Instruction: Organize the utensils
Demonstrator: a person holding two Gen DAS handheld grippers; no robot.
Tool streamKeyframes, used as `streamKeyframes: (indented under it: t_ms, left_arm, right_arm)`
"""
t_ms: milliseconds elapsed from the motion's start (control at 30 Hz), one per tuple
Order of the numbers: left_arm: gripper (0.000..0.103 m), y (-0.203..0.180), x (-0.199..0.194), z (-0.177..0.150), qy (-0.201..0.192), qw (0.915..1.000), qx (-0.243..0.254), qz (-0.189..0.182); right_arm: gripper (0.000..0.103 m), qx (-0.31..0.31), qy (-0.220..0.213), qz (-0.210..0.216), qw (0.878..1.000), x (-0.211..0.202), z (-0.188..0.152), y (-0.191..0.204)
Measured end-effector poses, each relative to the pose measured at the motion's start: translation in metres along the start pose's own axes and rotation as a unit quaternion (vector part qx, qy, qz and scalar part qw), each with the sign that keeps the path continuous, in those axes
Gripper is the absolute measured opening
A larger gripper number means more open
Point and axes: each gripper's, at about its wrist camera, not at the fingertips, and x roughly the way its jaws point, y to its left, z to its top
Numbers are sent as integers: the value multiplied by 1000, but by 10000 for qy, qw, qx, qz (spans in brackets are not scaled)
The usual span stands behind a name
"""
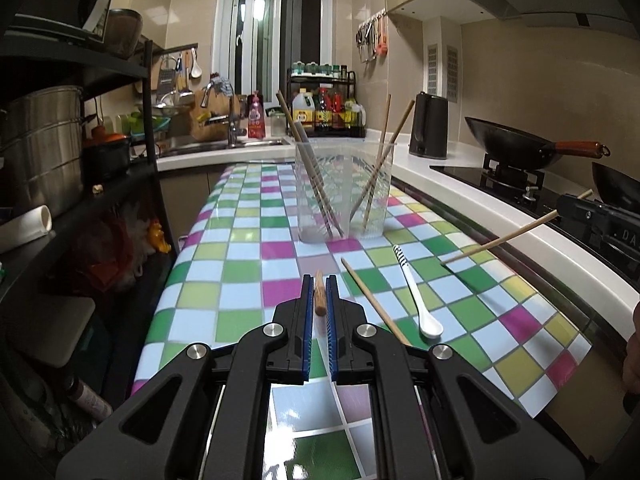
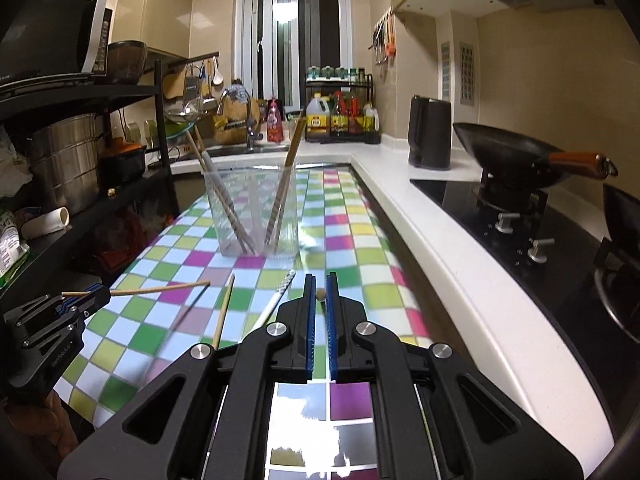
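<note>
Two clear plastic cups [image 1: 344, 192] stand side by side on the checkered table [image 1: 240, 240], each holding chopsticks; they also show in the right wrist view [image 2: 252, 212]. My left gripper [image 1: 320, 284] is shut on a wooden chopstick [image 1: 319, 294], which also shows in the right wrist view [image 2: 160, 289] held above the table. My right gripper [image 2: 320, 284] is shut on another chopstick [image 2: 320, 294], seen end-on; its length shows in the left wrist view [image 1: 504, 240]. A loose chopstick [image 1: 374, 300] and a white spoon [image 1: 420, 300] with a striped handle lie on the table.
A white counter [image 2: 440, 240] runs along the right with a gas hob, a black wok [image 2: 512, 156] and a dark kettle [image 2: 430, 132]. A black shelf rack [image 1: 80, 160] with pots stands on the left. A sink and bottles are at the back.
</note>
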Motion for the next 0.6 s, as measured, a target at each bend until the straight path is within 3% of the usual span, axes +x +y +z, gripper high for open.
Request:
streamKeyframes:
  t_ms: [233,400,600]
  left_arm:
    - [6,-1,-2,13,-174,9998,24,-8]
    - [6,5,-2,41,-301,9995,-43,-109]
    - [6,17,4,68,-147,9984,-351,-408]
  right_arm:
    - [5,11,-176,-52,9998,1,16,-6]
    - [5,-17,-341,-1,9994,-2,33,-5]
    - [5,-12,-442,84,9990,3,52,1]
